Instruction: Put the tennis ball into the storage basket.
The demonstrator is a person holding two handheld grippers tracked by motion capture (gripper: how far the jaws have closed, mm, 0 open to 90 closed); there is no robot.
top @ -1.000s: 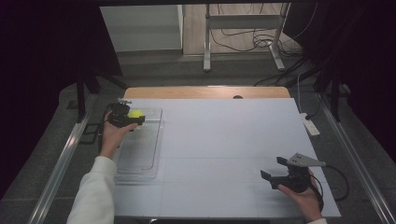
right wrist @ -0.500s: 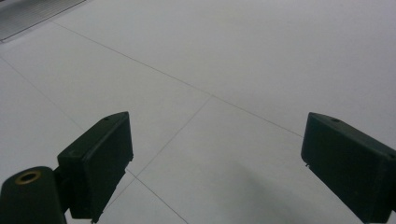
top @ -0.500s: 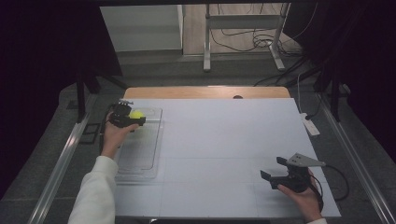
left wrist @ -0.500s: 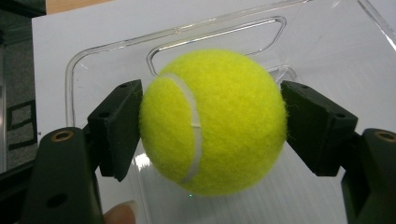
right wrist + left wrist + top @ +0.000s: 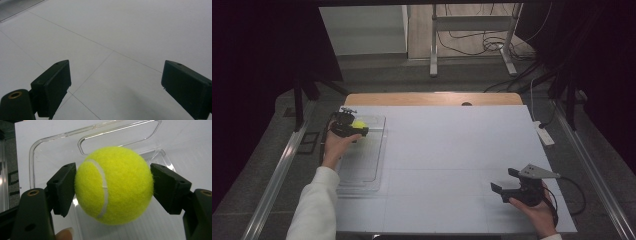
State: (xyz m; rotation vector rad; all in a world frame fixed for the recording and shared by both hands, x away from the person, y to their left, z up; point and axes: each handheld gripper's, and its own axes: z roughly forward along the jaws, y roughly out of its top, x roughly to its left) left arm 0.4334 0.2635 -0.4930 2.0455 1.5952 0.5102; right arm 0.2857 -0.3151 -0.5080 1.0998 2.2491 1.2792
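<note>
Presently the left gripper point(image 5: 358, 130) sits at the far left of the table point(image 5: 452, 150), jaws clamped on a yellow tennis ball point(image 5: 113, 185). Both pads press the ball's sides; white seam faces the camera in the left gripper view. Ball is held above the far end of a clear plastic tray point(image 5: 372, 172) lying along the table's left edge. A fingertip point(image 5: 63, 235) shows at the bottom of the left gripper view. Right gripper point(image 5: 506, 183) sits near right, just above bare white tabletop, jaws spread wide with nothing between them. A cable point(image 5: 574, 192) trails off from it to the right.
</note>
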